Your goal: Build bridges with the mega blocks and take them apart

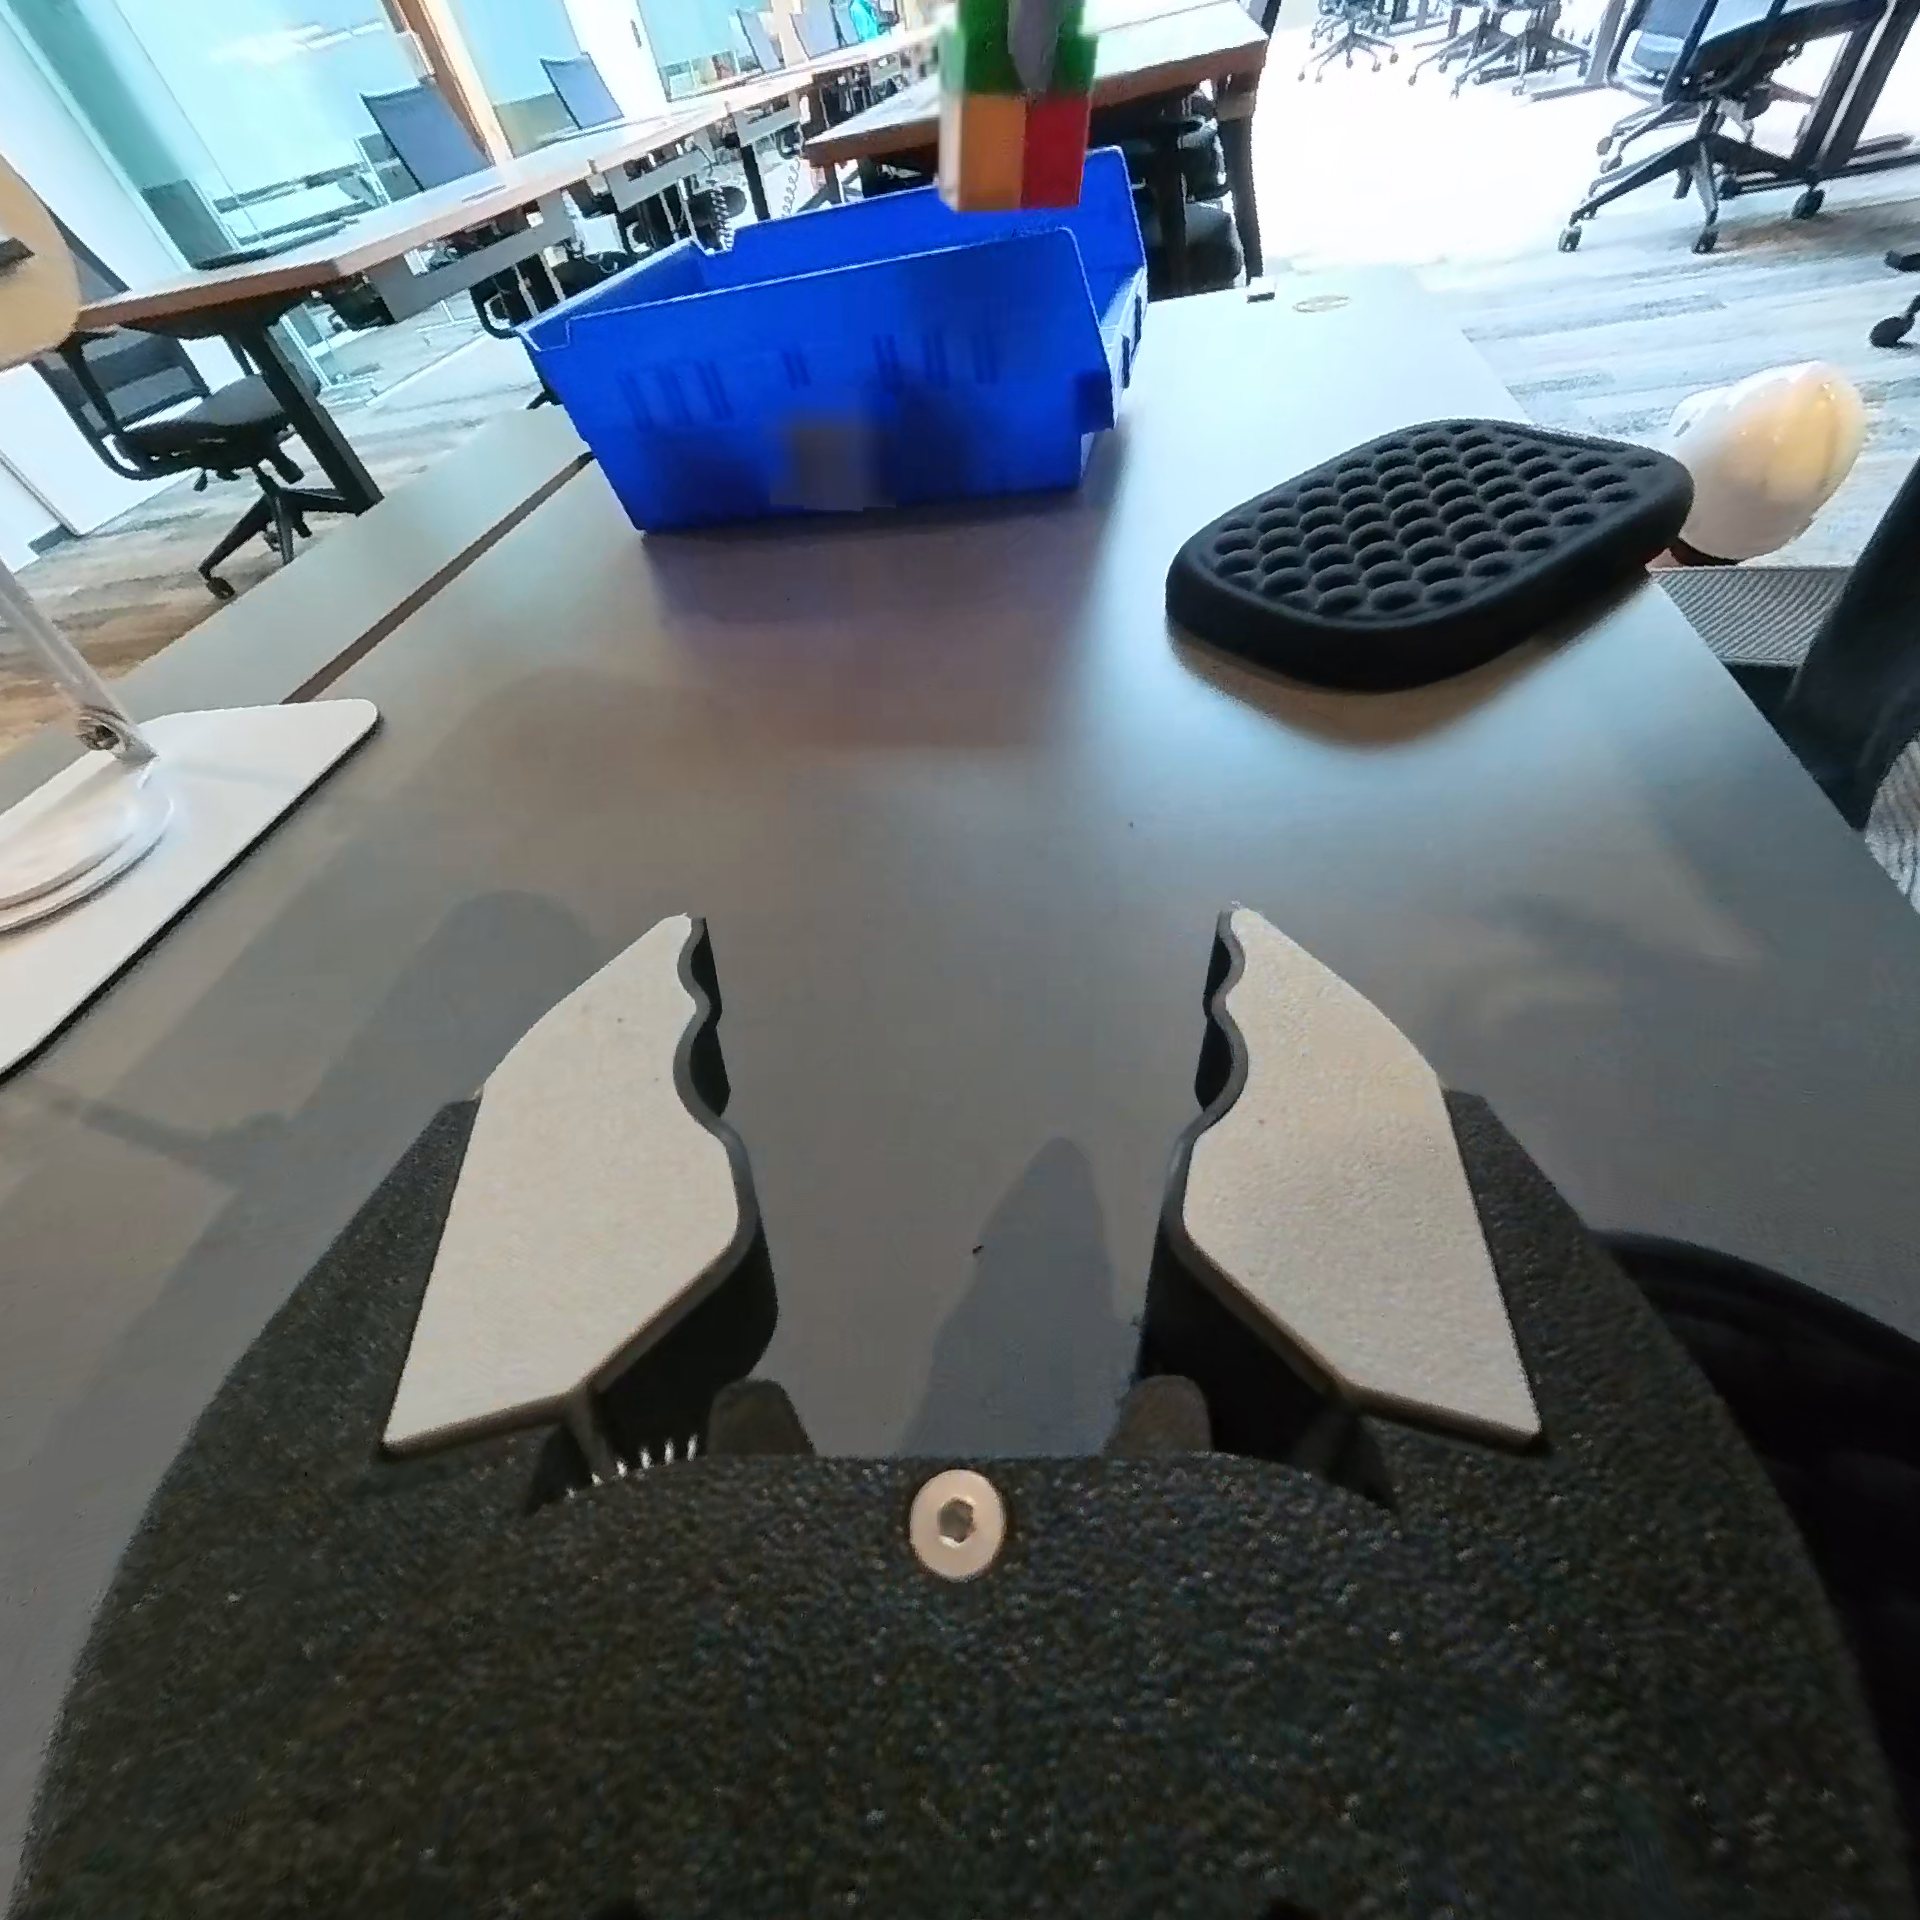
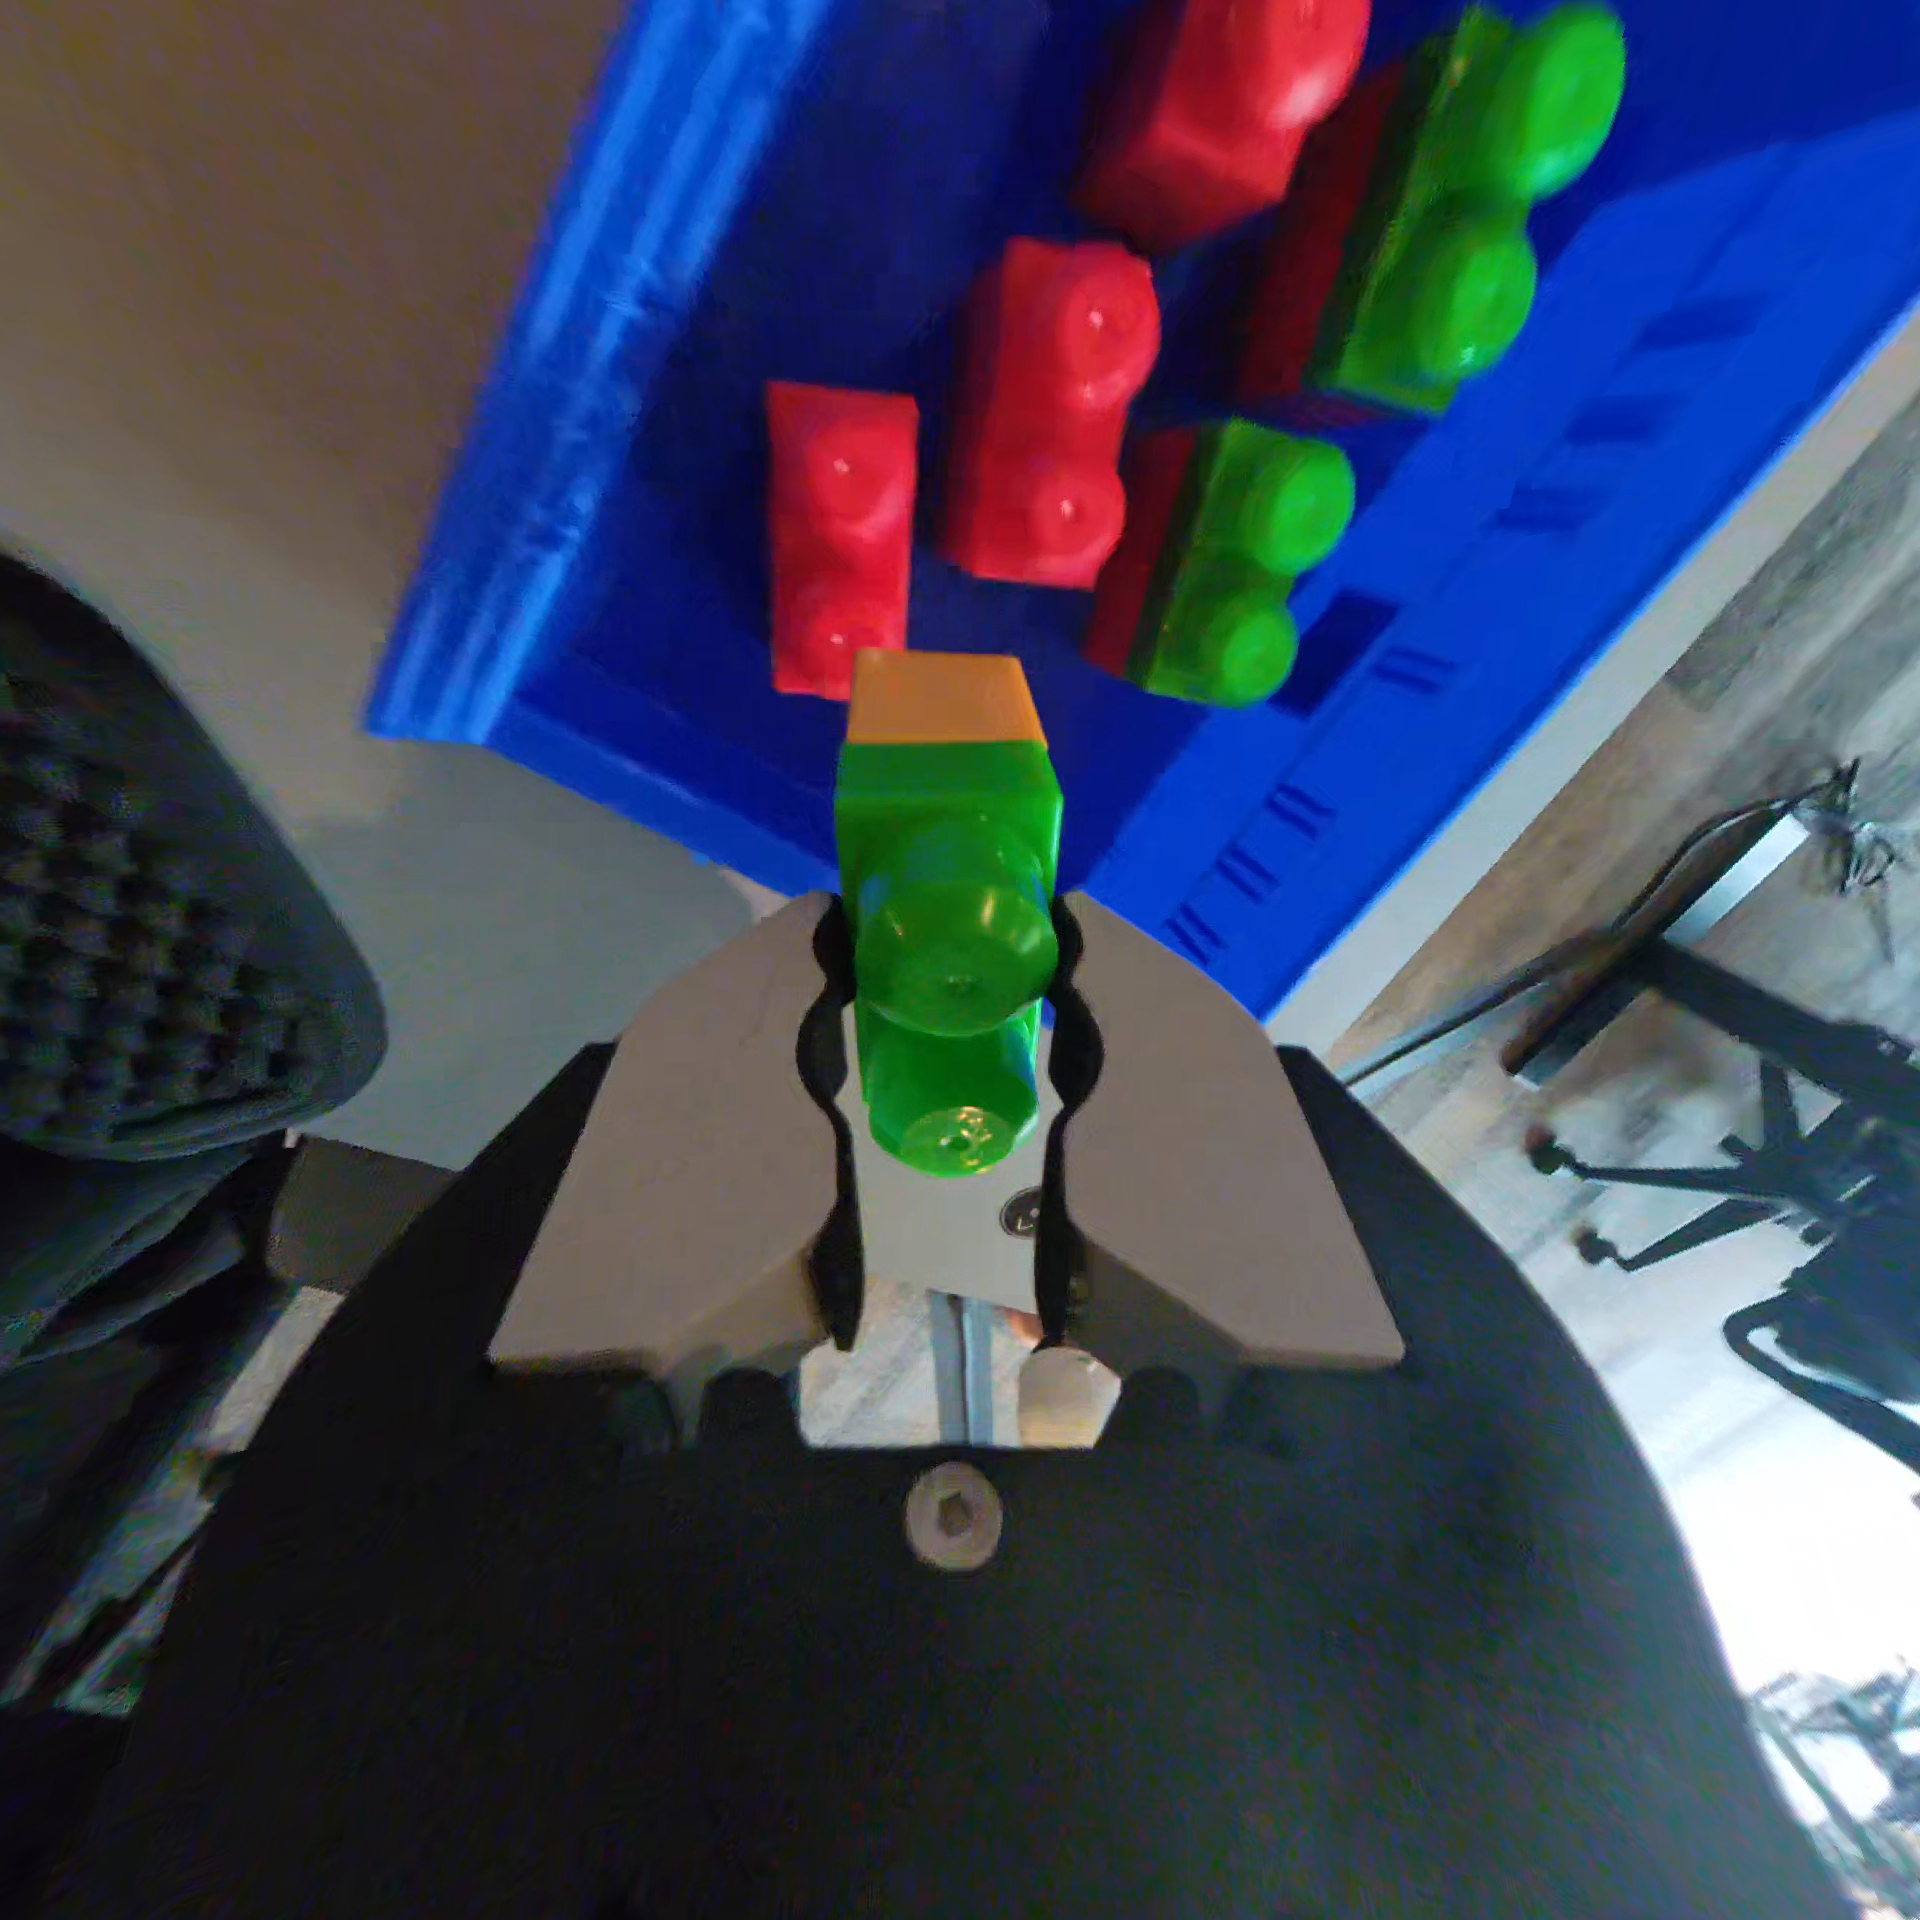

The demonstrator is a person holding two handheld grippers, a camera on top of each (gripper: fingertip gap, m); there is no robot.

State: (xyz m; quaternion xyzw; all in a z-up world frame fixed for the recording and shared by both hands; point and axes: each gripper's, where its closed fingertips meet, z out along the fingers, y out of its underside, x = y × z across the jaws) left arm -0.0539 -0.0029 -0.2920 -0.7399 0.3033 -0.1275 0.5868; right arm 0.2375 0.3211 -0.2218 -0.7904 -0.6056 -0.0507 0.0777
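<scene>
Two grippers in play. Left gripper (image 1: 961, 1023) sits low centre in the left wrist view, fingers spread wide with nothing between them, only bare grey table (image 1: 935, 779) showing in the gap. Right gripper (image 2: 945, 997) is at frame centre of the right wrist view, fingers pinched on a green block (image 2: 951, 894), studs facing the camera. An orange block (image 2: 940, 701) is attached under the green one on the far end.

In the left wrist view the same assembly (image 1: 1023, 114) shows at top centre, hanging above the blue bin (image 1: 831, 416): green on top, an orange and a red block side by side below. The top is cut off by the frame edge and blurred.

Blue bin sits upper centre of the left view, on the table. From the right wrist view, upper half of frame, loose blocks lie in the bin: three red blocks (image 2: 1049, 416) toward the left and two green blocks (image 2: 1236, 561) toward the right.

Black honeycomb pad (image 1: 1423, 540) is right of the bin, apart from it. White lamp base (image 1: 156, 821) at left edge. Office desks and chairs fill the background.
</scene>
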